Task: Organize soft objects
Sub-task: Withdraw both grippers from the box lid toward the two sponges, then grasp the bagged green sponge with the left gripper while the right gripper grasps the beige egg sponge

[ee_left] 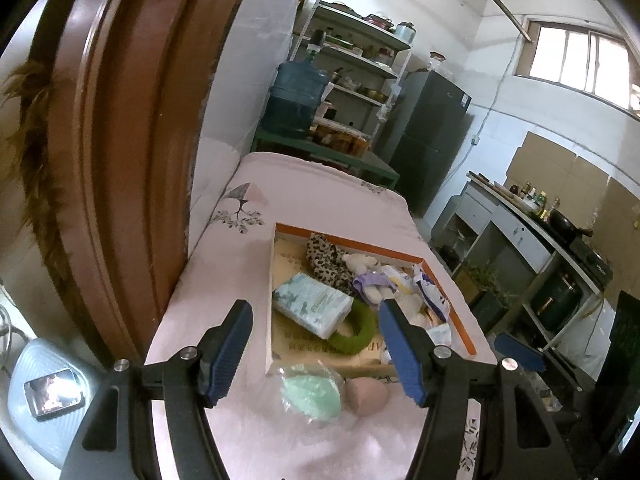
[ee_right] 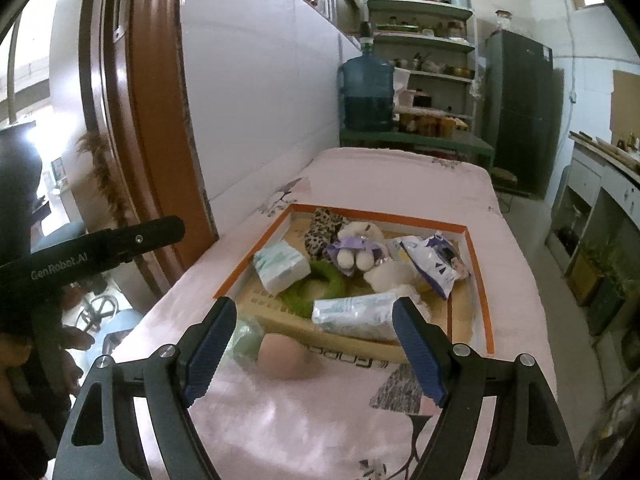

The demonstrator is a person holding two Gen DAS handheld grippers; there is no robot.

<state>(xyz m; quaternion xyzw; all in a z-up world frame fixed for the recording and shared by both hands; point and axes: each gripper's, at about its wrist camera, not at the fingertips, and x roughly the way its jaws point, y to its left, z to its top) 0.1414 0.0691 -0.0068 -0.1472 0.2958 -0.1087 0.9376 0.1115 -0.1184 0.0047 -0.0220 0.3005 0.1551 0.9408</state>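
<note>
On the far left stands a brown wooden door frame [ee_left: 120,160], and down beside it a phone [ee_left: 54,394] lies on a pale blue stool [ee_left: 36,432]. The bed [ee_left: 248,272] with its pink sheet runs away from the doorway, and on it sits a shallow cardboard box [ee_right: 478,280] with an orange rim.

The left tongs [ee_left: 316,354] hover above the near edge of the bed, blades well apart, nothing between them. Just below them, outside the box, lie a mint green sponge in plastic wrap [ee_left: 314,394] and a pink sponge [ee_left: 366,396], the two touching.

Inside the box, from the left: a tissue pack [ee_left: 312,310] leaning on a green fuzzy ring [ee_left: 356,334], a leopard-print cloth [ee_left: 322,258] behind them, a white plush toy [ee_right: 358,250] in purple, a second tissue pack [ee_right: 356,314] along the near wall, and a blue and white bag [ee_right: 434,262] towards the right wall.

The right tongs [ee_right: 316,350] hang over the bed's near end, also spread wide and empty.

Further right, a dark fridge [ee_right: 518,112] stands past the foot of the bed.
</note>
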